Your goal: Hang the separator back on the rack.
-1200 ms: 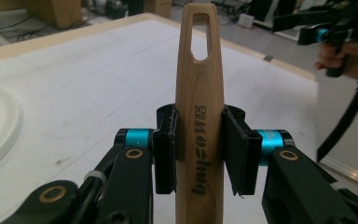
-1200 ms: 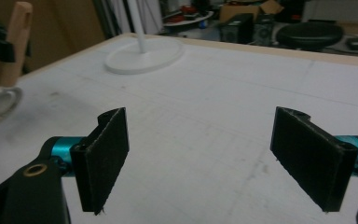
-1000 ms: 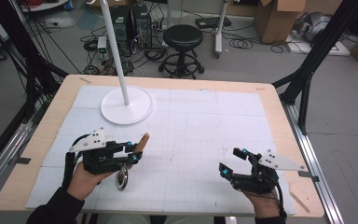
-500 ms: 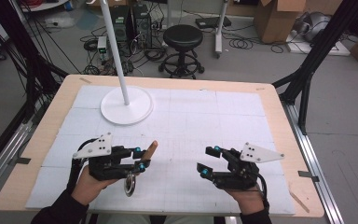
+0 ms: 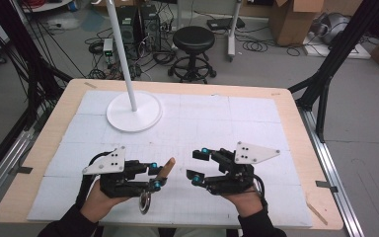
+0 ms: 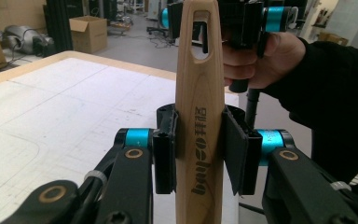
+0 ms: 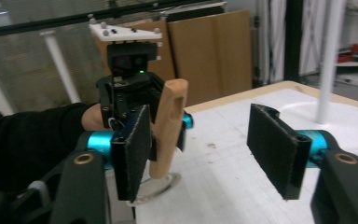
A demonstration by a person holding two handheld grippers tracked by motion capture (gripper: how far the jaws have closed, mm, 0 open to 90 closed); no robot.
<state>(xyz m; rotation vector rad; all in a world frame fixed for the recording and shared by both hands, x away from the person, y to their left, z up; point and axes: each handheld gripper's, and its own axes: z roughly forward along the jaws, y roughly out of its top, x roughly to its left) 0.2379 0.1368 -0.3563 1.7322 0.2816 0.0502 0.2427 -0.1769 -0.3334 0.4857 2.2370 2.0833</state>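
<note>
left gripper (image 5: 155, 176): at 7 o'clock on the table (image 5: 256, 108), jaws clamped on the wooden handle (image 6: 199, 116)
right gripper (image 5: 197, 165): at 5 o'clock, jaws wide apart, holding nothing
step: looks like a handover; bring the open jaws squarely around the handle's free end before the left lets go
writing: "buyeo" printed down the handle, then characters i cannot read
lamp stand (image 5: 133, 111): at 11 o'clock, far side
</note>
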